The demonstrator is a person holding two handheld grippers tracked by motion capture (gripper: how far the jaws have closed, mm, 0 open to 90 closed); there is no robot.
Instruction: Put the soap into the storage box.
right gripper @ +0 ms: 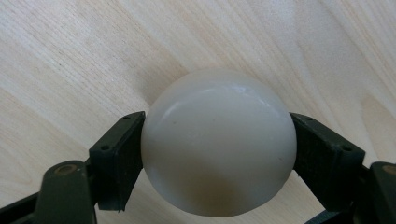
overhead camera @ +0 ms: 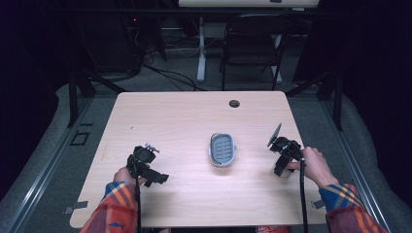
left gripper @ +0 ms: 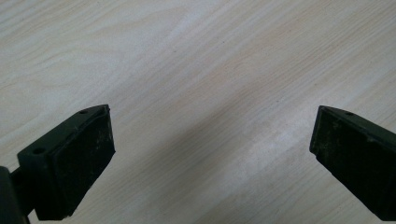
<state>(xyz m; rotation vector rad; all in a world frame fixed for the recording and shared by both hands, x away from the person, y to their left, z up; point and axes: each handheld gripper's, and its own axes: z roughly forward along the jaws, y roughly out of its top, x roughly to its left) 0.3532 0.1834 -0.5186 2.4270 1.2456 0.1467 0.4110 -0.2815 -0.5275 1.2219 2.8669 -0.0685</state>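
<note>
A smooth white ball (right gripper: 219, 144) rests on the pale wooden table (right gripper: 70, 56), and my right gripper (right gripper: 216, 125) is shut on it, one black pad pressed to each side. In the high view the right gripper (overhead camera: 283, 167) points down at the table's right side, with a hand behind it. My left gripper (left gripper: 210, 126) is open, its jaws wide apart over bare wood with nothing between them. From above, the left gripper (overhead camera: 145, 164) is at the table's left front. A grey oval tray (overhead camera: 223, 149) with rows of small slots lies between the two grippers.
The table (overhead camera: 184, 116) has a round cable hole (overhead camera: 234, 103) near its far edge. Behind it stand a black folding chair (overhead camera: 252, 46) and a white desk leg (overhead camera: 200, 48) with cables on the floor. Dark curtains close off both sides.
</note>
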